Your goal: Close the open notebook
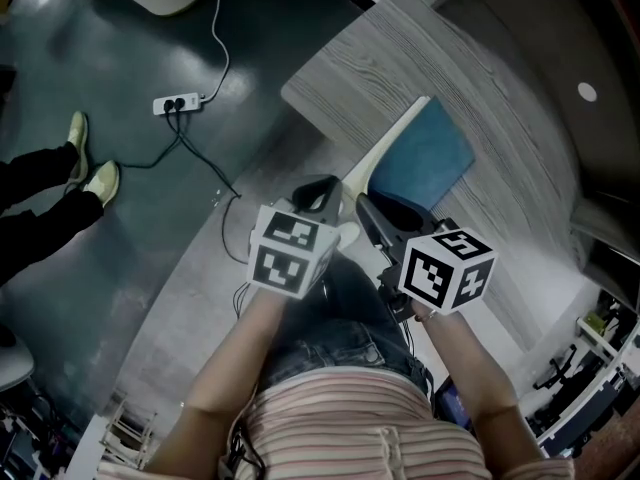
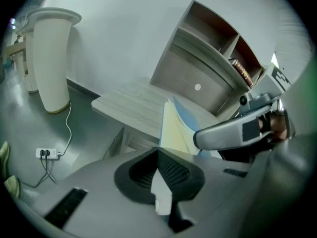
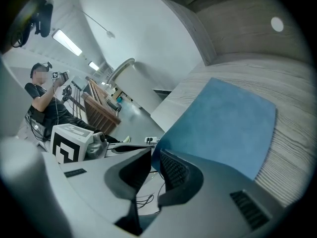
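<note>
**Head view.** A notebook (image 1: 415, 168) is seen at the near edge of the pale, wood-grained counter (image 1: 500, 68). Its matte blue cover (image 1: 435, 148) is raised at a slant, and a cream block of sheets is shown along its left edge. The left tool (image 1: 322, 200) and the right tool (image 1: 372, 220) are held at the notebook's near end. Each is topped by a cube of black-and-white square markers. A white power strip (image 1: 180, 102) with a dark cable is laid on the glossy grey floor (image 1: 120, 48).

**Left gripper view.** The left tool's dark ribbed pads are clenched on a thin pale page (image 2: 159, 192), and a sliver of it is shown below them. Beyond the pads, cream sheets are fanned upright, with the blue cover behind them. A white flared column (image 2: 49, 58) is stood on the floor at the left. A boxy wooden shelf unit (image 2: 213, 38) is seen behind the counter.

**Right gripper view.** The right tool is released. Its jaws are set part way apart, and floor and cable are seen through the gap. The cover's lower edge is placed at the tips, beside the ribbed pad, and no squeeze on it is shown. The cover's soft, felt-like face is spread over the striped wood grain.
</note>
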`<move>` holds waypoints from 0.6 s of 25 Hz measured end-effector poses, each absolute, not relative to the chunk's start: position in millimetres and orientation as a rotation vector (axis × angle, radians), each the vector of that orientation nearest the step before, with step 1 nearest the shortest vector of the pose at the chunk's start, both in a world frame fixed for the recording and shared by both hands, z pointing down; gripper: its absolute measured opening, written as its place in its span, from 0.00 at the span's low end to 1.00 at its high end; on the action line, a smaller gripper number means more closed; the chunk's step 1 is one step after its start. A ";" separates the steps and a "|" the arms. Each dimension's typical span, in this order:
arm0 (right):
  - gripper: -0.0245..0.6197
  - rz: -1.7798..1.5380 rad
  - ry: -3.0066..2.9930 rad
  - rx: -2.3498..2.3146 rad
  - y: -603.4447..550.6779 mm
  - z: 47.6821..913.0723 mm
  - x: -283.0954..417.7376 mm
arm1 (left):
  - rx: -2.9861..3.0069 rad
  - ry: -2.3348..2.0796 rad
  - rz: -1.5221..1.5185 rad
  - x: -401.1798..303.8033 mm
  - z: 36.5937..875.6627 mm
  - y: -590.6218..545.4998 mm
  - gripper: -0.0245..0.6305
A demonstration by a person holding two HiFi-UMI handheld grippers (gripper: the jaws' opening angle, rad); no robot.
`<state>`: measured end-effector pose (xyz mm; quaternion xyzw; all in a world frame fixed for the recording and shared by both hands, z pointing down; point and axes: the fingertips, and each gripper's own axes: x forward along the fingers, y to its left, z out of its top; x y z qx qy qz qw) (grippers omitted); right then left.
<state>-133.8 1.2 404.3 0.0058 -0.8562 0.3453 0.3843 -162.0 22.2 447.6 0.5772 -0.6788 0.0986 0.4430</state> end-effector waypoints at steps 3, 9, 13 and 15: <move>0.13 0.862 -2.173 0.012 0.8 408.1 -134.9 | 1.422 -1.688 0.242 -161.6 447.5 23.4 0.06; 0.14 0.839 -2.157 0.007 2.5 418.4 -139.2 | 1.410 -1.695 0.237 -165.8 449.7 28.0 0.06; 0.15 0.825 -2.149 0.001 5.6 425.3 -142.4 | 1.401 -1.698 0.231 -168.3 452.9 31.8 0.06; 0.16 0.820 -2.147 -0.001 6.5 427.6 -143.4 | 1.398 -1.699 0.229 -168.7 453.2 32.6 0.06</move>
